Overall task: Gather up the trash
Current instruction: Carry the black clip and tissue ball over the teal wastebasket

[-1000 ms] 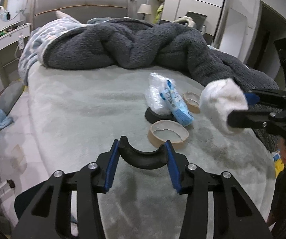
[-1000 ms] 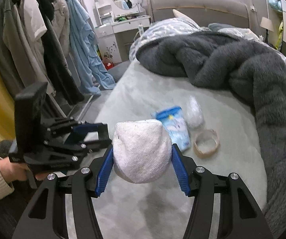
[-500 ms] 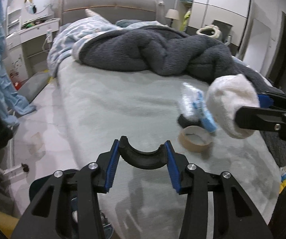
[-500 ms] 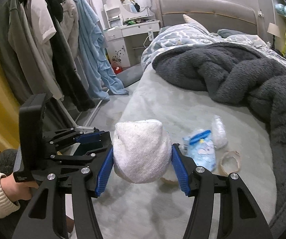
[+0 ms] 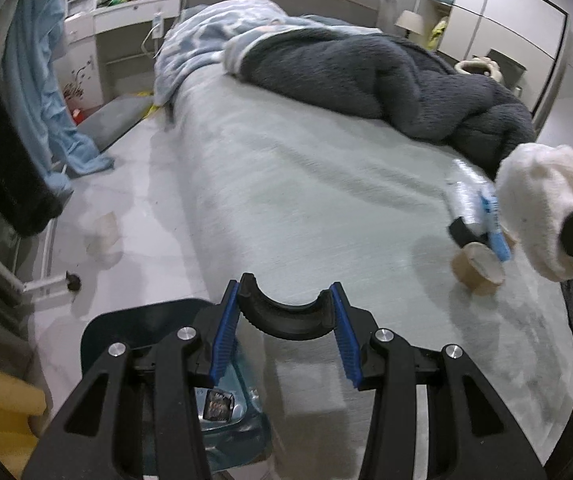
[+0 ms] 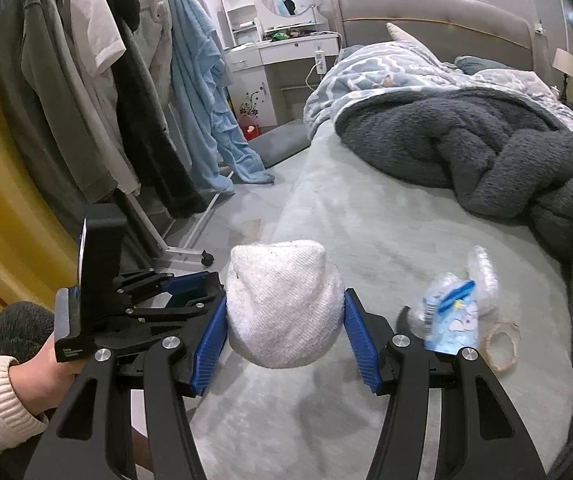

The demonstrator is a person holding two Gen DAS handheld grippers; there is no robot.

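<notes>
Two grippers over the bed (image 5: 306, 184): left gripper (image 5: 286, 312) clenched on a black curved piece (image 5: 286, 316) above the bed's edge; right gripper (image 6: 284, 332) clamping a white cloth wad (image 6: 282, 304). Tape roll (image 5: 478, 270) and blue packet (image 6: 452, 322) lie on the bed.

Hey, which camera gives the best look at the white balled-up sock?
The right wrist view: the white balled-up sock sits centred and sharp, clamped in the right gripper. The left wrist view shows it only at the right edge, partly hidden by a finger.

No legible text anywhere.
</notes>
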